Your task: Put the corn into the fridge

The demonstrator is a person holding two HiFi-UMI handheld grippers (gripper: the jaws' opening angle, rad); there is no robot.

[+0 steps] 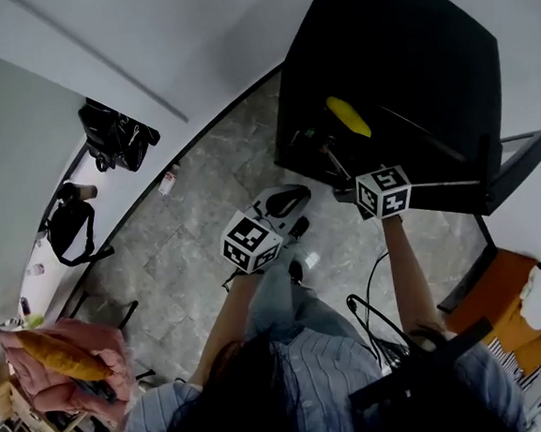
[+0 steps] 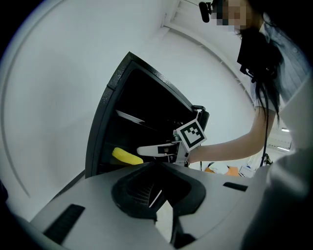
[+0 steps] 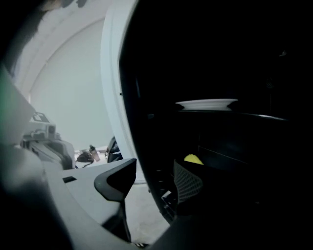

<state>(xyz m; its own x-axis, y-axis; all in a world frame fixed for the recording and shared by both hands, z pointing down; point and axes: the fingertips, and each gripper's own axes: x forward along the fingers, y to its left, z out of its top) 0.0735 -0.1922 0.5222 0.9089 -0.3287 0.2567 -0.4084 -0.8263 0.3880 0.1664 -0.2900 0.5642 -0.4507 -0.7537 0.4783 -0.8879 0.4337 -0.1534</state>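
The corn (image 1: 348,116) lies inside the open fridge (image 1: 397,49), on a low shelf towards its left side, so the placing step looks done. The right gripper (image 3: 151,181) reaches into the fridge mouth with its jaws apart and nothing between them. The corn sits just beyond its right jaw tip, close but apparently not touching. The left gripper (image 1: 283,200) hangs nearer the person, outside the fridge and well apart from the corn, its jaws closed together on nothing. The next move is probably to draw the right gripper straight back out without nudging the corn, then to close the fridge.
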